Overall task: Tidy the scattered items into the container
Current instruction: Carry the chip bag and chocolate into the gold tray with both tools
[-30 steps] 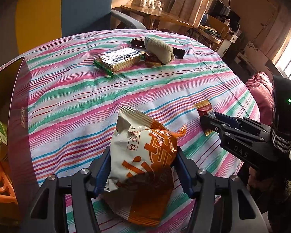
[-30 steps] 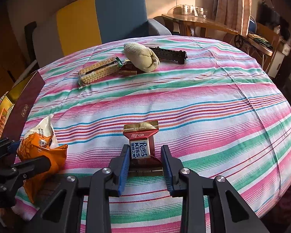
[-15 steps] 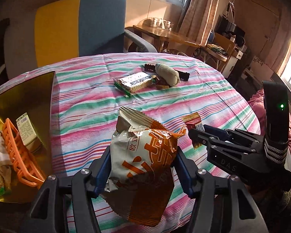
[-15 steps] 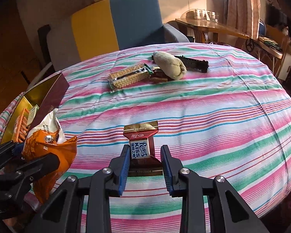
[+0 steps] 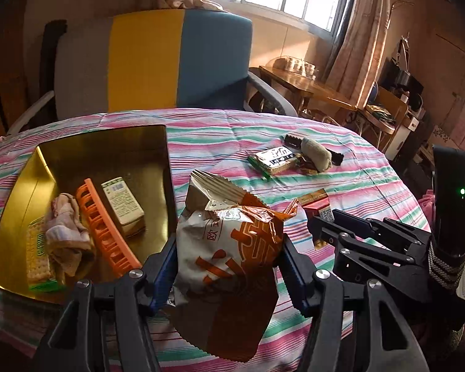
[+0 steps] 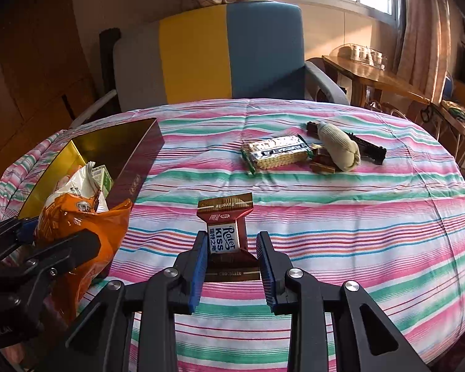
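Observation:
My left gripper [image 5: 228, 266] is shut on an orange and white snack bag [image 5: 226, 217], held above the striped tablecloth just right of the open gold box [image 5: 102, 152]. Inside the box lie an orange plastic rack [image 5: 105, 229], a small carton [image 5: 124, 204], a crumpled cloth [image 5: 66, 229] and a cracker pack [image 5: 38, 257]. My right gripper [image 6: 232, 241] is shut on a brown chocolate packet [image 6: 224, 217], lifted off the cloth. In the right wrist view the snack bag [image 6: 77, 214] hangs at the left, beside the box [image 6: 133, 161].
At the table's far side lie a silver cracker pack [image 6: 276, 152], a rolled beige sock [image 6: 338, 145], a black bar [image 6: 369, 148] and small brown sweets [image 6: 322, 161]. A yellow and blue armchair [image 6: 229, 52] stands behind the table. A wooden side table [image 6: 372, 74] is at the right.
Both grippers have risen and swung left with their loads. The gold box, only an edge before, now shows its whole inside in the left wrist view.

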Demonstrator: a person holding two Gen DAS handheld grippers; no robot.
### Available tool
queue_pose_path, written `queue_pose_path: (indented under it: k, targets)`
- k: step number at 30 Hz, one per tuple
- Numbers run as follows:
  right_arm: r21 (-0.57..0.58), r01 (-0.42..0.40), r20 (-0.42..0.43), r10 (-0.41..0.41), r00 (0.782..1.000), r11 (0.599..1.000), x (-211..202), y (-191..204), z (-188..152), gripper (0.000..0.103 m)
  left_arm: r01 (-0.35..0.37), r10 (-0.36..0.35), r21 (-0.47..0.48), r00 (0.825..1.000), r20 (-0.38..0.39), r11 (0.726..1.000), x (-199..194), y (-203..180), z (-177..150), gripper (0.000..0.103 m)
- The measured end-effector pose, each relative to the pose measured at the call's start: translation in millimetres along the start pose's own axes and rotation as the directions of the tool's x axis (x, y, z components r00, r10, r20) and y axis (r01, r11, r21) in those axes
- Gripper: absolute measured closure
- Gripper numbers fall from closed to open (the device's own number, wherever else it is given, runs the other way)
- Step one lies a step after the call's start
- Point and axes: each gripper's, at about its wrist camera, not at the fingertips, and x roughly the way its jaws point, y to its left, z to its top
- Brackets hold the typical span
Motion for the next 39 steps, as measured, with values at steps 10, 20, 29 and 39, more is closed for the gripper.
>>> queue_pose_path:
  k: [10, 20, 29, 39]
  targets:
    - [-0.075, -0.129, 0.019, 0.131, 0.991, 0.989, 2.3, 62.3, 23.0, 0.071, -0.142, 0.148, -0.154, 0.989, 0.03, 0.978, -23.5, 74.7, -4.0, 0.041]
    - [-0.146, -0.267, -0.026, 0.266, 0.964, 0.953, 26.2, 134.5, 48.4, 0.071, -0.247, 0.256, -0.239, 0.967, 0.008, 0.939, -22.7, 135.3, -0.4, 0.041]
    - [-0.137, -0.327, -0.096, 0.315, 0.944, 0.935, 64.9, 170.5, 67.2, 0.071, -0.307, 0.311, -0.264, 0.95, -0.025, 0.915, -9.2, 174.3, 7.1, 0.041]
    - [-0.158, -0.287, -0.144, 0.266, 0.953, 0.945, 98.7, 187.2, 78.2, 0.07, -0.314, 0.307, -0.279, 0.949, -0.069, 0.908, 9.6, 192.0, 13.3, 0.041]
